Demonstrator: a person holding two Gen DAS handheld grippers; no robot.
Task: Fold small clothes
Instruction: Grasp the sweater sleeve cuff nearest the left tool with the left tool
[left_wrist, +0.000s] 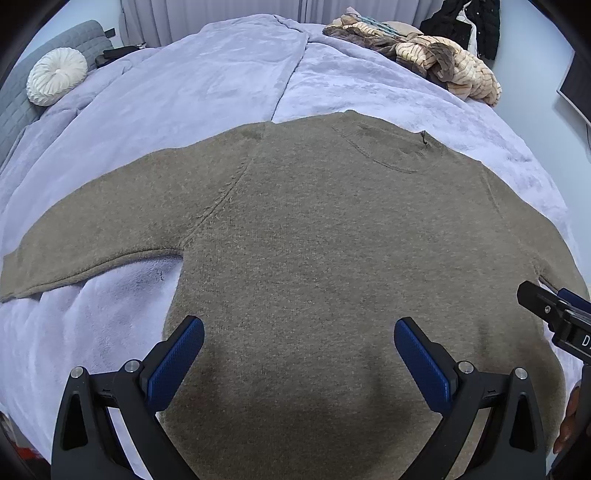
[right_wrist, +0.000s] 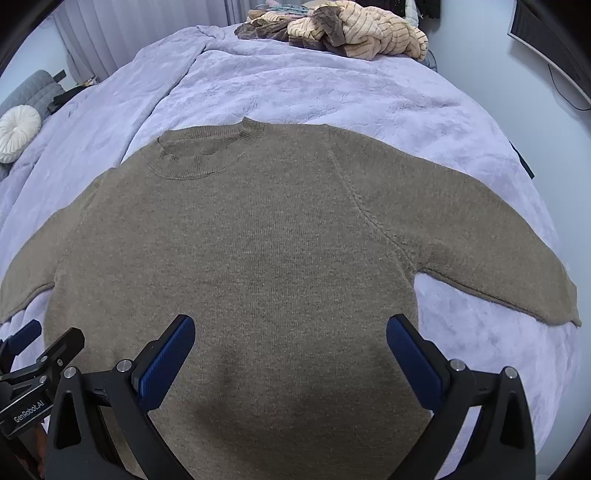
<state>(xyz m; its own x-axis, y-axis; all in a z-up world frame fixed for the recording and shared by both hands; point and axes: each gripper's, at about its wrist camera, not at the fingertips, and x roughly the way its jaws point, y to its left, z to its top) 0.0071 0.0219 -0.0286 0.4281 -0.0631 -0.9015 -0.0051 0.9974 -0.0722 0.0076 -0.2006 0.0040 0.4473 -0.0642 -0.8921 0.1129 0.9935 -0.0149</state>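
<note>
A brown knitted sweater (left_wrist: 314, 229) lies flat on the bed, neckline away from me, both sleeves spread out to the sides. It also fills the right wrist view (right_wrist: 258, 240). My left gripper (left_wrist: 299, 332) is open and empty, hovering over the sweater's lower left part. My right gripper (right_wrist: 290, 328) is open and empty over the lower right part. The right gripper shows at the right edge of the left wrist view (left_wrist: 554, 314); the left gripper shows at the lower left of the right wrist view (right_wrist: 37, 354).
A lilac fleece blanket (left_wrist: 221, 81) covers the bed. A heap of beige and brown striped clothes (left_wrist: 424, 55) lies at the far right corner. A round white cushion (left_wrist: 55, 77) rests on a grey headboard at the far left. A monitor (right_wrist: 554, 40) stands at right.
</note>
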